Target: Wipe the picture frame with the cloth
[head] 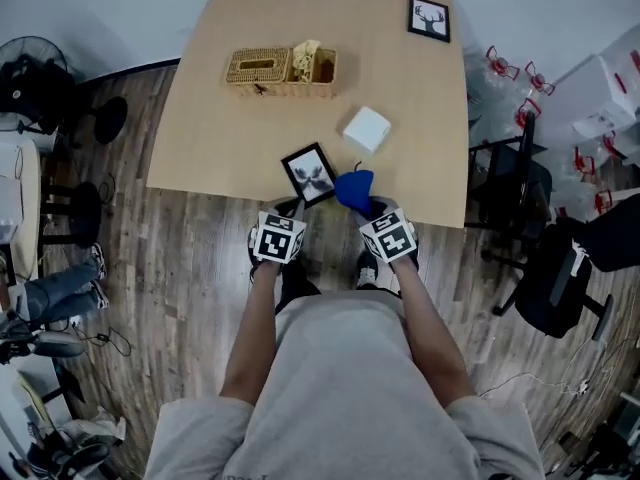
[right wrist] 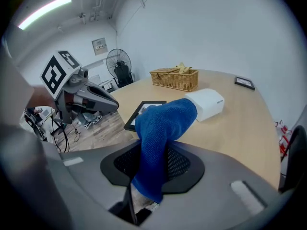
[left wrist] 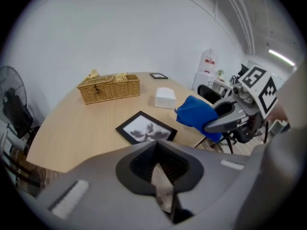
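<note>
**Blue cloth clamped, frame flat at the table's near edge**

The table [head: 210, 138] is pale, smooth wood with rounded corners, standing on a grey plank floor [head: 150, 298]. At its far side sits a woven wicker basket [head: 281, 70], long and rectangular with a coarse weave. Nearer, a plain white box [head: 366, 129] with softly rounded edges stands just beyond the cloth. A small far frame [head: 429, 18], black-rimmed with an antlered head in it, lies at the back corner.

The cloth [right wrist: 160, 138] is bright blue with a fine nubbly weave. It is bunched into a thick roll that rises from the right gripper [right wrist: 144, 195], whose jaws are clamped on its lower end. The left gripper [left wrist: 160, 183] has its jaws pressed together with nothing between them.

The frame [head: 308, 174] is a thin black rectangle around a grey-and-white print on a pale ground. It lies flat on the table near the front edge, turned at an angle, just ahead of the left gripper and just beside the cloth.
</note>
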Demonstrator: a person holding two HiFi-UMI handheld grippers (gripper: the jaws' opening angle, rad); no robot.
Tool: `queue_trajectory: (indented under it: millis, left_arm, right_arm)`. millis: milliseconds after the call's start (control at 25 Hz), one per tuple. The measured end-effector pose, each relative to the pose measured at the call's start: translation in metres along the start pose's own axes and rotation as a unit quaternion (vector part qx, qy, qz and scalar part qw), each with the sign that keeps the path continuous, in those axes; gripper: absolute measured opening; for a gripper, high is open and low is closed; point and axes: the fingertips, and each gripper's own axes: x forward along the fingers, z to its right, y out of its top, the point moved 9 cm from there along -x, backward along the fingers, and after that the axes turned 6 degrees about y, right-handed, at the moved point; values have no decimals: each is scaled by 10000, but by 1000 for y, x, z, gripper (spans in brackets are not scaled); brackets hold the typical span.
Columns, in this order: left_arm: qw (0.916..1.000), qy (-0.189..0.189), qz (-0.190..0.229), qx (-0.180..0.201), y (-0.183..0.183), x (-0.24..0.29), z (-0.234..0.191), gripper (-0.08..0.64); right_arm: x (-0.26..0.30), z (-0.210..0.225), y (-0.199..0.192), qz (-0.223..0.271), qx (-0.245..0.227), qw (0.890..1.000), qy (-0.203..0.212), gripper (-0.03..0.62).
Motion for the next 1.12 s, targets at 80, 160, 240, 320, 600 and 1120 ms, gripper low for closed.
queue_trajectory:
  millis: [80, 160, 240, 320, 600, 1120]
  left_arm:
    - [9993, 183, 174, -290, -6, -12, 10, 52]
    - [9975, 334, 325, -537, -12, -25, 20, 52]
    - [9946, 491, 464, -794, -20, -38, 29, 52]
    - [9904, 649, 660, -1029, -23, -48, 38, 52]
    - [9783, 1094, 1020, -1435, -45, -80, 56, 52]
    - [9697, 1370, 1504, -1351, -46, -101, 61, 52]
  right_arm:
    - [-5, -1, -3, 103, 15, 9999, 130, 106]
    - [-8, -4, -7, 183, 11, 9994, 297, 106]
    - [-14, -7, -13, 228, -55, 9986, 478, 106]
    - [-21, -5, -17, 261, -107, 9978, 605, 106]
    - [-45, 4, -24, 457, 131, 9965, 690, 106]
    - [-56, 9, -20, 531, 249, 9960, 672, 106]
